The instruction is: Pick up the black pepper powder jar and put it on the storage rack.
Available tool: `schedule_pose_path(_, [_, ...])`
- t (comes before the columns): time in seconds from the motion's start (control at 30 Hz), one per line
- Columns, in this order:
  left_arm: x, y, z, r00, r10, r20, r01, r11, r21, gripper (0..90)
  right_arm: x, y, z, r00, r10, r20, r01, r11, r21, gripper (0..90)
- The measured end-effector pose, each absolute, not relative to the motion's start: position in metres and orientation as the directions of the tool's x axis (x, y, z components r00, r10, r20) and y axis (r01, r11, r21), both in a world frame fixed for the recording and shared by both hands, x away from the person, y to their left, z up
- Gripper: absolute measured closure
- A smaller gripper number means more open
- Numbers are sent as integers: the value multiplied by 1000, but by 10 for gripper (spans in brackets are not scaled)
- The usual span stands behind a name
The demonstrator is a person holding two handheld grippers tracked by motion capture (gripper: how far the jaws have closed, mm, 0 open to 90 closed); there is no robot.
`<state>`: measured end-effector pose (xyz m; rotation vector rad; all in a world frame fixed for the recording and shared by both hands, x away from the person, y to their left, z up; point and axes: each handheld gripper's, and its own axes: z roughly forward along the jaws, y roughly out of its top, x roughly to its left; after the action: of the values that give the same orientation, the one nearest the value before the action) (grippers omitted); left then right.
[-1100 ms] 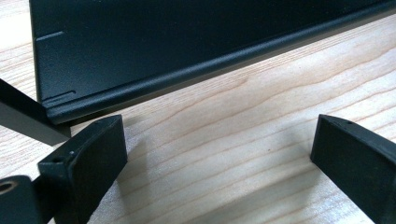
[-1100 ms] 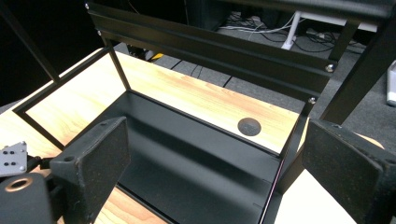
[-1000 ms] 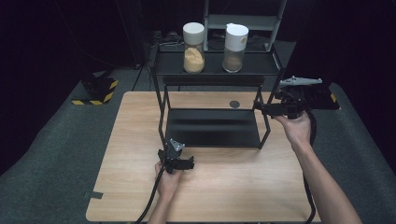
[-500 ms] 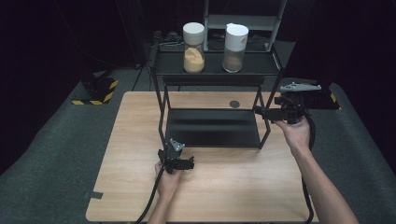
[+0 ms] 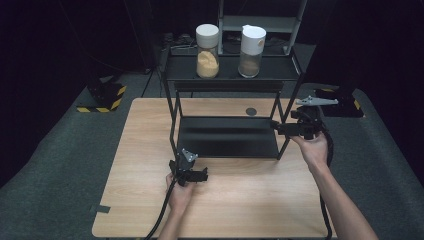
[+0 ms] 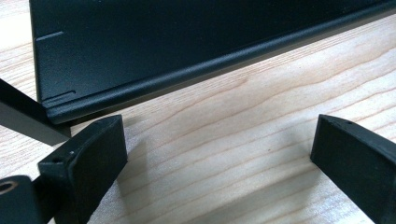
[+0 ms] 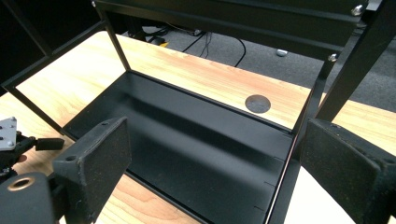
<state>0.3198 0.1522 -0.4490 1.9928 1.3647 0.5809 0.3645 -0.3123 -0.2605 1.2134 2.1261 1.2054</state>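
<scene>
A: What's hard to make out here?

B: In the left gripper [image 6: 219, 158] view the rack [image 5: 227, 135] is cut off: just the front edge of its bottom shelf [image 6: 187, 51] and part of one leg. In the right gripper [image 7: 215, 168] view the top shelf runs out of frame, so its jars are hidden there. The room behind is too dark to read, apart from a pale shelving unit [image 5: 260, 22].

A: And the fingers?

B: Both pairs stand wide apart with nothing between them. The left ones lie low over the table [image 5: 250, 210], just before the rack's front left corner. The right ones are at its right side, near the front right leg.

A: Where's the rack?

B: Mid-table, toward the back. Two jars [image 5: 207, 45] with white lids stand on its top shelf.

A: The surface?

B: Pale wood grain with a dark round disc [image 5: 251, 111] behind the rack. Grey carpet [image 5: 60, 150] lies around it, with a black-and-yellow striped block [image 5: 102, 97] at the left.
</scene>
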Motion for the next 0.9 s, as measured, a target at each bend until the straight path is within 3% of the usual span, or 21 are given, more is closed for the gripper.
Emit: schedule_pose_path(0.9, [320,152,-449,361,933,0,647,-250,721,34,361,-299,-289,-561,825,61,492,274,827,82])
